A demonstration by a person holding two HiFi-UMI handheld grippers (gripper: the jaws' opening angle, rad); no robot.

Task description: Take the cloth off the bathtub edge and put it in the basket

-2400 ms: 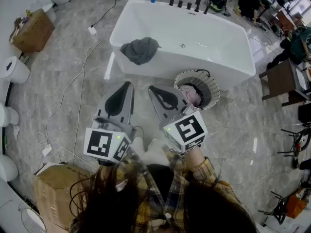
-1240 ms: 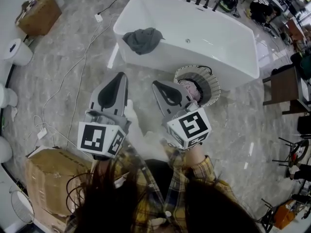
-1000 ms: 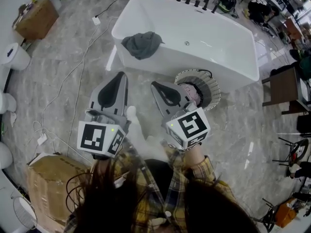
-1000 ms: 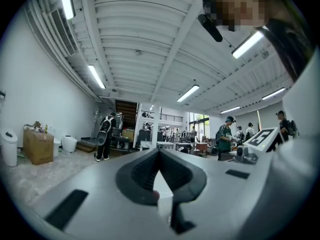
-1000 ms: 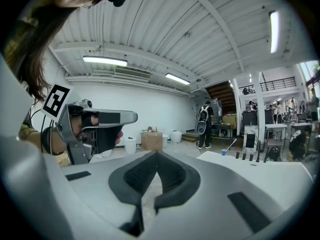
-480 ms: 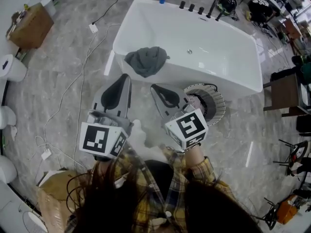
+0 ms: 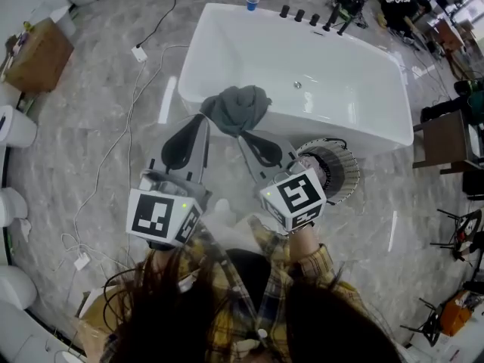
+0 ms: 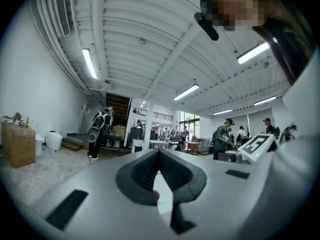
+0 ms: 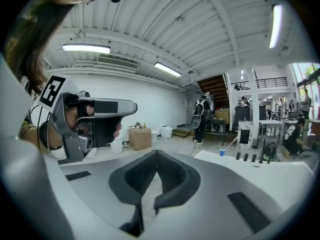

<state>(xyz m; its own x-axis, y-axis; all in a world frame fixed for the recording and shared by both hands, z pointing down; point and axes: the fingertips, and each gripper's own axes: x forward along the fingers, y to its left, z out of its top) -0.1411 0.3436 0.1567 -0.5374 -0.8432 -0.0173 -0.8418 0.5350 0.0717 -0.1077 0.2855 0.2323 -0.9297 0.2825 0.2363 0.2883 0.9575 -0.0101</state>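
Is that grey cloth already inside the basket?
No, the grey cloth lies draped over the near edge of the bathtub, outside the basket that stands beside it.

No legible text, numbers or brand names in any view. The only print is the black-and-white square marker patterns on the two cubes at lower centre of the head view: left cube (image 7: 159,218) and right cube (image 7: 295,197). They are code patterns, not characters. Cardboard box (image 7: 30,51), upper left of the head view: nothing readable on it.
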